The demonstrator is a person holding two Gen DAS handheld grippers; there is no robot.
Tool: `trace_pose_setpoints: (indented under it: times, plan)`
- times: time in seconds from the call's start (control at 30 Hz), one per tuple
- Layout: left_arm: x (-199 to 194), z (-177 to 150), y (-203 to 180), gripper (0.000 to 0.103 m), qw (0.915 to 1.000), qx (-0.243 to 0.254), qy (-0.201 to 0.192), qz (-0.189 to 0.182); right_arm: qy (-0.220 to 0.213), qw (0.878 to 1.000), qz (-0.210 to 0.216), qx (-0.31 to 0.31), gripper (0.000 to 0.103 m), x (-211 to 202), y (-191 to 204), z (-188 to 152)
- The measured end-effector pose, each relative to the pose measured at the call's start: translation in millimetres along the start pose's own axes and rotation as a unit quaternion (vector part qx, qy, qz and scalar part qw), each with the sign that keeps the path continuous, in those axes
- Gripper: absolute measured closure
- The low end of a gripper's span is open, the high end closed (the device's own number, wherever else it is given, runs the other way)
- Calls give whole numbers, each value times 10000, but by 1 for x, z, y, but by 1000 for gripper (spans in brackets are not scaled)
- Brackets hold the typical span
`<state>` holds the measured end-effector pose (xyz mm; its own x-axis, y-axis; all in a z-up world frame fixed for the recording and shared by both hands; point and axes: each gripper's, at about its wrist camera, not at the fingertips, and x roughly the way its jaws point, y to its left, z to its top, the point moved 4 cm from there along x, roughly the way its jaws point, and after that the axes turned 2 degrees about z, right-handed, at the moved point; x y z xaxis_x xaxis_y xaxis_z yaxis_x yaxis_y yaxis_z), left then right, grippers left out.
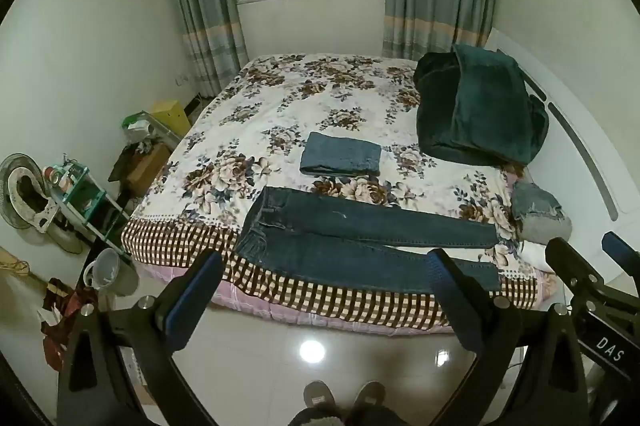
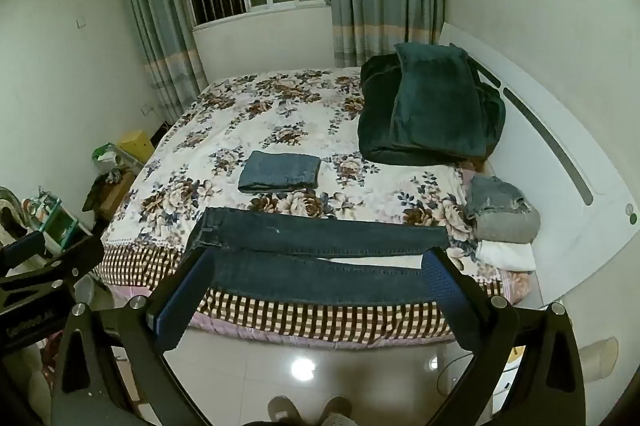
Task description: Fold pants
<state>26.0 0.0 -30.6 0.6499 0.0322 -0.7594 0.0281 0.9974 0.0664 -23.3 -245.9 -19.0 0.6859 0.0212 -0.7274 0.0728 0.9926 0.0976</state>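
Dark blue jeans lie spread flat across the near edge of the bed, waistband at the left, both legs running to the right. Behind them sits a folded pair of jeans. My left gripper hangs wide open in front of the bed, above the floor, with nothing between its blue-padded fingers. My right gripper is wide open too, held off the bed edge, touching nothing. The right gripper also shows at the right edge of the left wrist view.
The bed has a floral sheet with a checked border. A dark green blanket is heaped at the far right. Folded clothes are stacked by the white headboard. Clutter and a fan stand left. The person's shoes are on the tiled floor.
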Motion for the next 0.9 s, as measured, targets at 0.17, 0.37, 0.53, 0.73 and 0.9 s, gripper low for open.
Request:
trace_pose_setpoints:
  times: [0.17, 0.37, 0.53, 0.73, 0.9]
  plan:
    - [0, 0, 0, 0, 10000, 5, 19, 0, -27, 10000, 9, 20, 0, 0, 0, 0]
    - [0, 1, 0, 0, 10000, 3, -21, -1, -20, 10000, 10, 27, 0, -1, 0, 0]
    - [1, 1, 0, 0, 10000, 5, -20, -7, -26, 10000, 25, -2, 0, 0, 1, 1]
    - [2, 2, -2, 0, 10000, 11, -25, -12, -44, 10000, 34, 22, 0, -1, -1, 0]
    - [4, 6, -6, 0, 10000, -3, -43, -24, -67, 10000, 21, -13, 0, -1, -2, 2]
